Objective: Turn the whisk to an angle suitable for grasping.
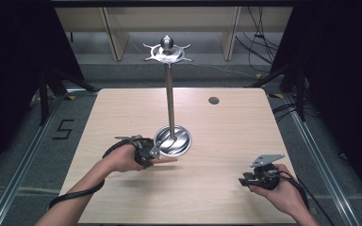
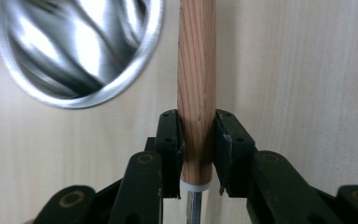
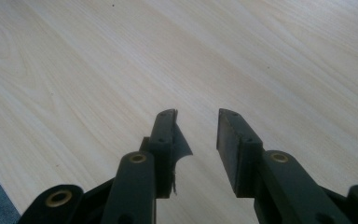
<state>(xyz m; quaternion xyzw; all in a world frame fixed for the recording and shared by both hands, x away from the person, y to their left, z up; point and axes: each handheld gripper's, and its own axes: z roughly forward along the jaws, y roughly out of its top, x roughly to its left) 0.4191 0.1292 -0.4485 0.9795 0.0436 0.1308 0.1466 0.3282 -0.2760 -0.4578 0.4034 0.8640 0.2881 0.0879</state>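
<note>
A metal stand [image 1: 170, 103] rises from a round shiny base [image 1: 173, 141] at the table's middle; its top carries a ring of hooks [image 1: 167, 52]. My left gripper [image 1: 147, 154] sits just left of the base, shut on a wooden handle [image 2: 196, 93] whose end pokes out toward the right [image 1: 167, 160]. A white collar and metal shank [image 2: 194, 200] show below the handle, between the jaws. The base's rim [image 2: 116, 88] lies up and left of the handle in the left gripper view. My right gripper [image 1: 245, 180] hovers near the table's front right, open, with nothing between its jaws [image 3: 196, 135].
The light wooden table [image 1: 226, 136] has a small dark round hole [image 1: 213, 100] at the back right. Black frames and cables [image 1: 264, 52] stand on the grey floor behind and beside the table.
</note>
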